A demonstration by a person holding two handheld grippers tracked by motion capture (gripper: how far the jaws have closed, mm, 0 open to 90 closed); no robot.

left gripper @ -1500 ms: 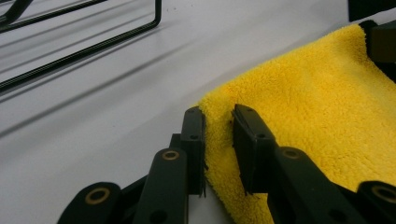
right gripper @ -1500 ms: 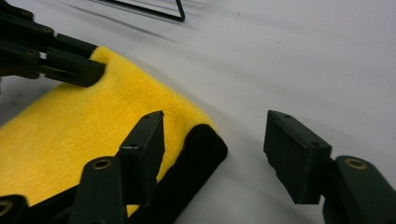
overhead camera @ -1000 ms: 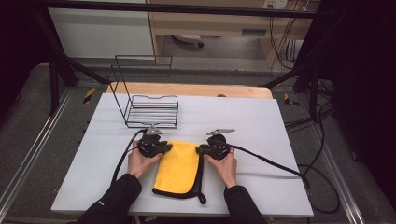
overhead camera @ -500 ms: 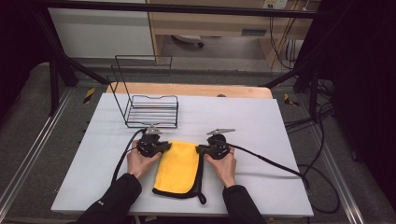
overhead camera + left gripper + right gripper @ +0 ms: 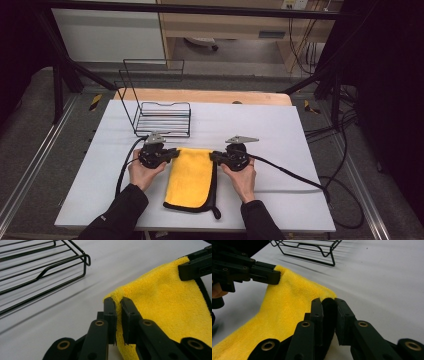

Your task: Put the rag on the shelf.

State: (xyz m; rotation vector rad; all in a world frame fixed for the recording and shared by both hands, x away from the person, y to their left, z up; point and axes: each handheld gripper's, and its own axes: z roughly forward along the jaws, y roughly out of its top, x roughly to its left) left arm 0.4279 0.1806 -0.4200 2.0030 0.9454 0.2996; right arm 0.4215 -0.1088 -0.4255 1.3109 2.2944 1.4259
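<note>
both grippers pinch the yellow cloth at its far corners — left gripper on the left one, right gripper on the right (jaws just closed on it) — likely to lift it evenly off the white table near the wire rack.

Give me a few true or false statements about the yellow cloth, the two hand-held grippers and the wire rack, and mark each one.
1. The left hand-held gripper pinches a far corner of the yellow cloth. True.
2. The right hand-held gripper stands open, off the cloth. False: it is shut on the other far corner.
3. The cloth lies inside the wire rack. False: it lies on the white table, nearer the person.
4. The cloth has black edging. True.
</note>
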